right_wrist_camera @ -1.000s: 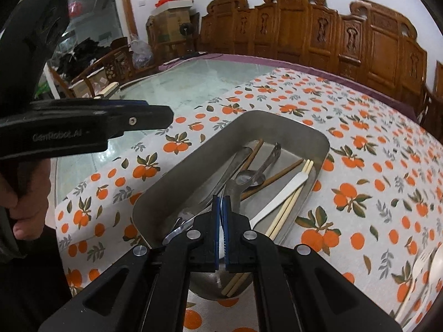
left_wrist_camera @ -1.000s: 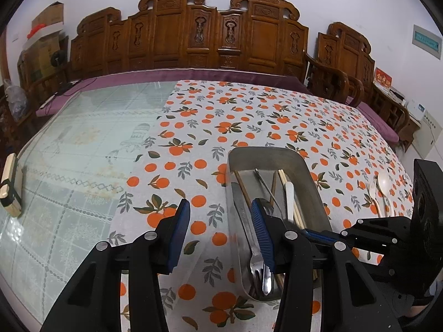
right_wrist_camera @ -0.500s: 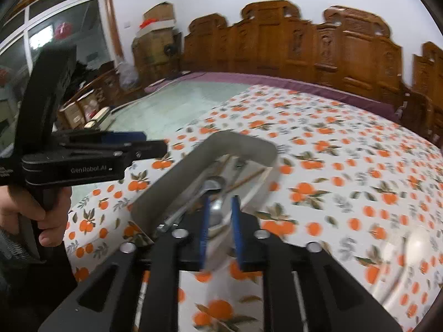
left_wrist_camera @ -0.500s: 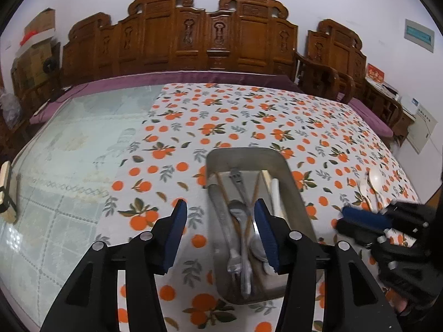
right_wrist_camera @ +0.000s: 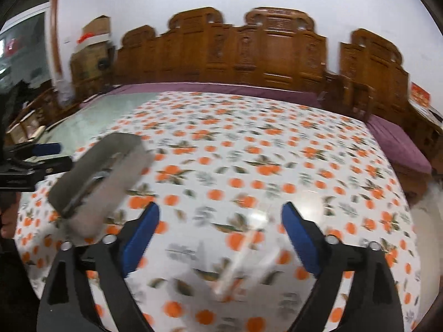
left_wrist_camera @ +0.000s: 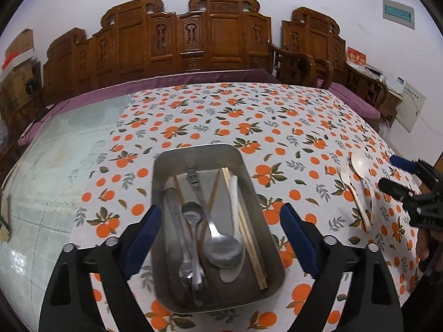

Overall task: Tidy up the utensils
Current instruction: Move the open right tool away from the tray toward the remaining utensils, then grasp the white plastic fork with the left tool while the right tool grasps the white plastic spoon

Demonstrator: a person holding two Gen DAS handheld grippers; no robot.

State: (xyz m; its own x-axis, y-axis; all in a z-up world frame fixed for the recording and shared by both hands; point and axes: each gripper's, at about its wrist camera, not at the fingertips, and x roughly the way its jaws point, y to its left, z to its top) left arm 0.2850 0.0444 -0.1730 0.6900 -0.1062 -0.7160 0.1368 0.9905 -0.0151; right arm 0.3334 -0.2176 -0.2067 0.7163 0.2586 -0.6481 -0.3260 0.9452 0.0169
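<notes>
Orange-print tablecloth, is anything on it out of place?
Yes. A white plastic spoon and white plastic fork lie loose on the tablecloth, right of the metal tray holding the other utensils.

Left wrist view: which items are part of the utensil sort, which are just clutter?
Job:
- metal tray holding metal spoon, fork, chopsticks, white utensil
- white plastic spoon and plastic fork, loose on the tablecloth

Clutter:
- carved wooden chairs
- cardboard boxes
- wall panel
</notes>
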